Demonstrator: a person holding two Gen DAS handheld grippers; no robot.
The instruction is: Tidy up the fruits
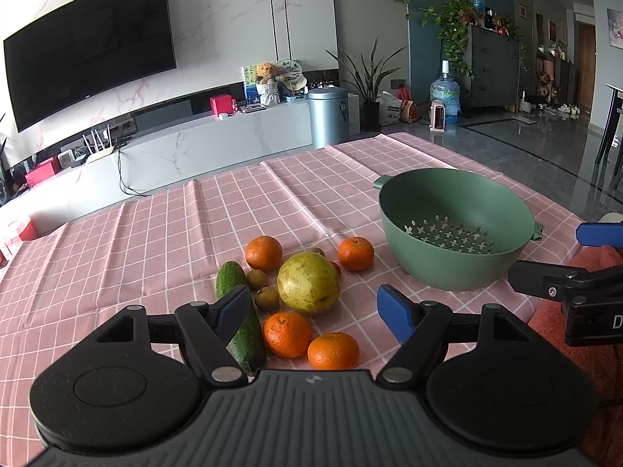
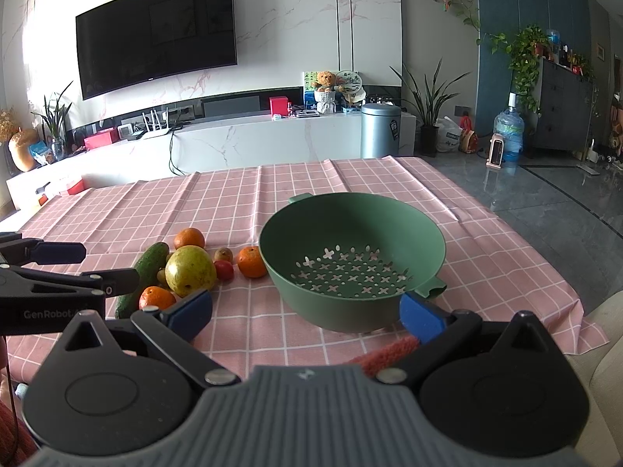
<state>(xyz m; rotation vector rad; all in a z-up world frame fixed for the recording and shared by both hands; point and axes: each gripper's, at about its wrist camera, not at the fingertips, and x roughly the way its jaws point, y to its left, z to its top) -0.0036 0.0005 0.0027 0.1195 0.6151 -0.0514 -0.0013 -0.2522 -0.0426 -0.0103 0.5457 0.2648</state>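
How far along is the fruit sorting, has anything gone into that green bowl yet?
Nothing looks done: the green colander holds no fruit. Nothing is in hand either; the left gripper and right gripper are both open. Everything is left: the four oranges, the large pear, the cucumber and the small fruits still lie on the tablecloth.

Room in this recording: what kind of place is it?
Most likely a home living room: a wall-mounted TV above a long marble media console, houseplants, and a table with a pink checked tablecloth holding fruit beside a green colander.
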